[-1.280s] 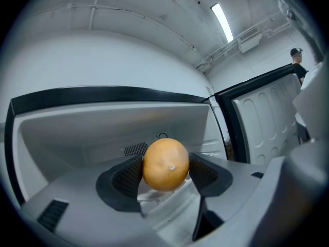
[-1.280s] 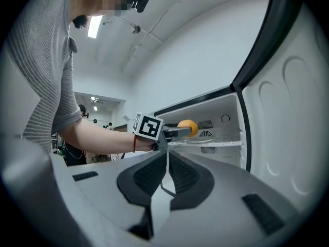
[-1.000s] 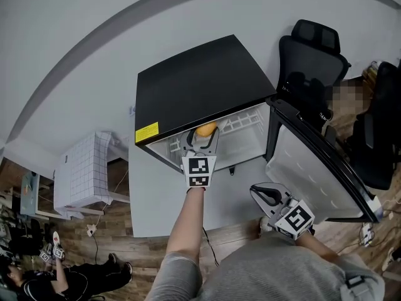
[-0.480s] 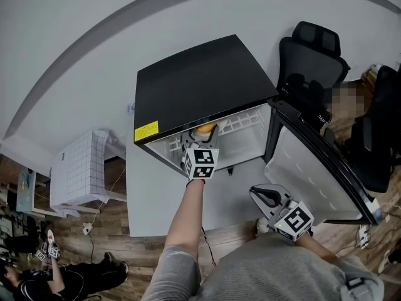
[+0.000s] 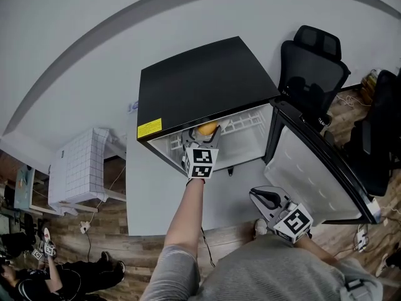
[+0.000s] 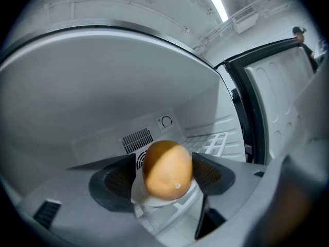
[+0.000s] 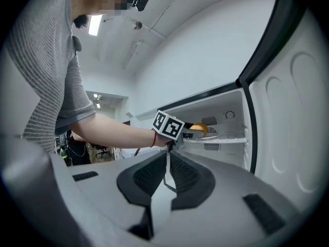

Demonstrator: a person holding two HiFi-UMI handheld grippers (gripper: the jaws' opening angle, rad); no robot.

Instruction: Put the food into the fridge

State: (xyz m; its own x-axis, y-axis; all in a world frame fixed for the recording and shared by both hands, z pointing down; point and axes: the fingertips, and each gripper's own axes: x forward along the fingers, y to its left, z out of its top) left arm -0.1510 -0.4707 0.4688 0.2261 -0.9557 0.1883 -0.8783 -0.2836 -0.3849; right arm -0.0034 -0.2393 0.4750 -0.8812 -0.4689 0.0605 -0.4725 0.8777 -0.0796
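Fridge shelf (image 6: 211, 142), orange bun (image 6: 167, 169) between just-opening, released left fingers (image 6: 121, 179), plain only in left gripper view; right fingers (image 7: 146, 176) clenched empty.

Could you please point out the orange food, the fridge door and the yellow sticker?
orange food (image 6: 167, 169): left gripper view, its front.
fridge door (image 5: 307, 168): head view, inner panel.
yellow sticker (image 5: 149, 128): head view, its centre.

Soft, even indoor light. All 3 views bulge fisheye-style, corners black in both gripper views. A ceiling strip (image 6: 215, 2) glares at 1 o'clock; nearest foreground is blurred.
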